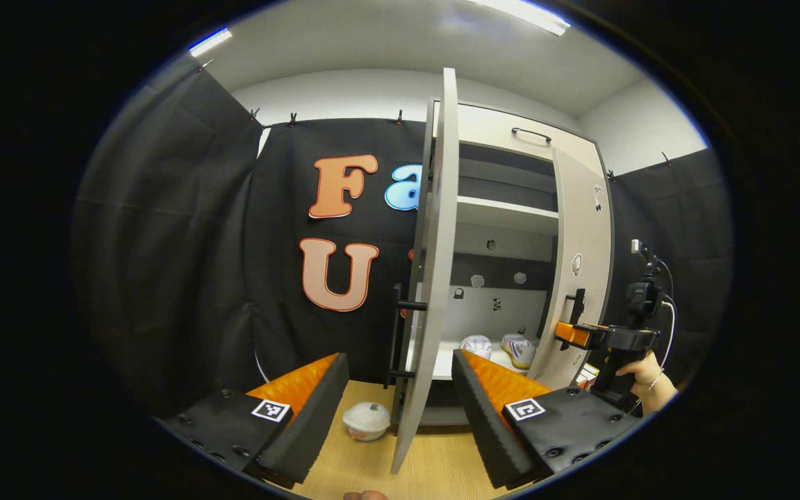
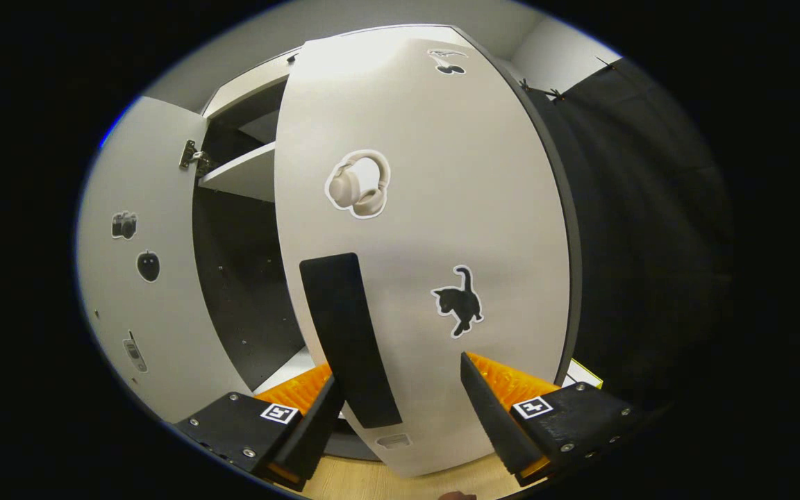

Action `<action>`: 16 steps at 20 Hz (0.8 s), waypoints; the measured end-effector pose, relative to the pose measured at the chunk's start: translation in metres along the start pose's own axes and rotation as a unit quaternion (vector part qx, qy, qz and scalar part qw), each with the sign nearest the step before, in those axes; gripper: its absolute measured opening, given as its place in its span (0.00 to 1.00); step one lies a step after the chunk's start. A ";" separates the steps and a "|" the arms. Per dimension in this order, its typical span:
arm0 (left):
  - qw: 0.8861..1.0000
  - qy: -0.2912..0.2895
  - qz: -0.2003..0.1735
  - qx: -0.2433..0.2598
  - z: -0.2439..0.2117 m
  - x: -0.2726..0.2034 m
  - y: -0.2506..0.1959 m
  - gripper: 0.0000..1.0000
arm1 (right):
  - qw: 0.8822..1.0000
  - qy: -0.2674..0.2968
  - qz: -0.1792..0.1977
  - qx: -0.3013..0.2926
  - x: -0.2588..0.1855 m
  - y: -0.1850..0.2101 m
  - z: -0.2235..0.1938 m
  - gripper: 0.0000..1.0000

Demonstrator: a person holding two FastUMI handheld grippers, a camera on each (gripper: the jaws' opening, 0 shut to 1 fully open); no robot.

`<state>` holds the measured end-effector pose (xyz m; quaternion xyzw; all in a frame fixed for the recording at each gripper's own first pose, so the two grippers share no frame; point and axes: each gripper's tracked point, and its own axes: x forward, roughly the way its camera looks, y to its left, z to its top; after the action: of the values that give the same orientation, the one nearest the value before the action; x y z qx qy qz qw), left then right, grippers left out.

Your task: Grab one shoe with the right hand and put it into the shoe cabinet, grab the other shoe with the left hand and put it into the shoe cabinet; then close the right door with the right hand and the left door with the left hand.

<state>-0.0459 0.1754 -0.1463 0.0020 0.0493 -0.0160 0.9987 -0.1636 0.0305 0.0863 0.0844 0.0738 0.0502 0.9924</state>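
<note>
White board makes the right door [image 2: 421, 229], stiff and light on its hinges, just before my open right gripper [image 2: 400, 410]. I judge pushing beside its black handle [image 2: 348, 340] best. Both shoes [image 1: 504, 347] sit inside.

Two pale shoes [image 1: 504, 347] sit inside the shoe cabinet [image 1: 511, 139], its left door [image 1: 428, 278] and right door [image 2: 428, 243] ajar.
</note>
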 end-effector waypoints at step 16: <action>0.997 0.030 -0.069 -0.025 -0.024 0.055 0.027 0.96 | 0.998 -0.001 -0.056 -0.038 0.000 0.003 0.008 0.94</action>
<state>0.0068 0.2008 -0.1759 -0.0263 0.0797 -0.0833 0.9930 -0.1628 0.0326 0.0947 0.0427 0.0752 -0.0030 0.9962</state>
